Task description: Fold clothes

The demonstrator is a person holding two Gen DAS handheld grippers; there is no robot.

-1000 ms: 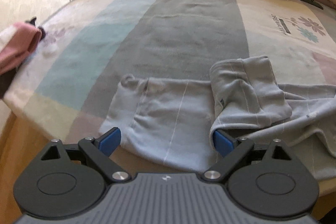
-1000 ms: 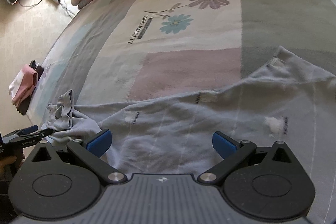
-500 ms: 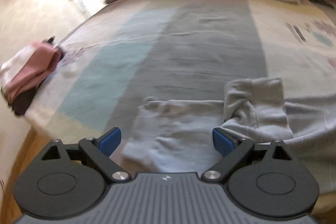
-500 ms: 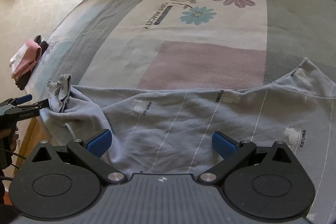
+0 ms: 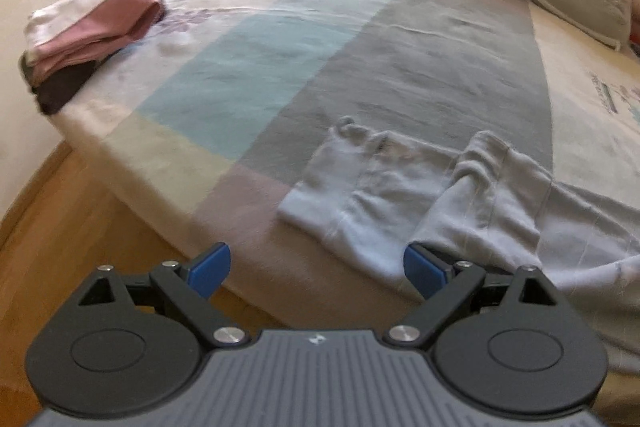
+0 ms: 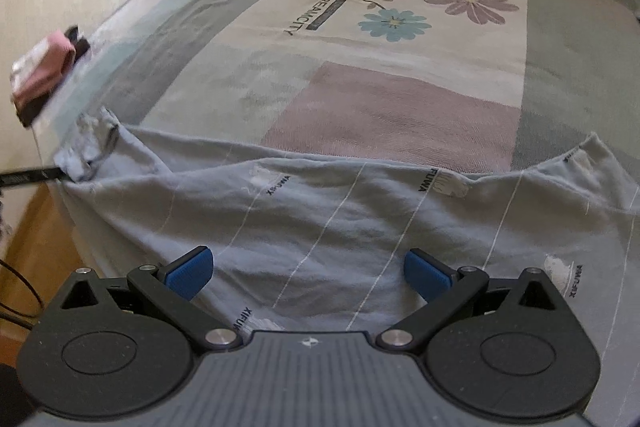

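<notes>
Left wrist view: the left gripper (image 5: pixel 316 269) hangs with its blue pads spread wide and empty, just off the bed's near edge. Ahead lie the pale blue trousers (image 5: pixel 404 195), their cuffs bunched and one leg lapped over the other on the patchwork bedspread (image 5: pixel 256 75). Right wrist view: the right gripper (image 6: pixel 308 269) is likewise spread, holding nothing, above the trousers (image 6: pixel 340 219), which stretch flat across the near edge, thin white stripes and small printed labels showing.
</notes>
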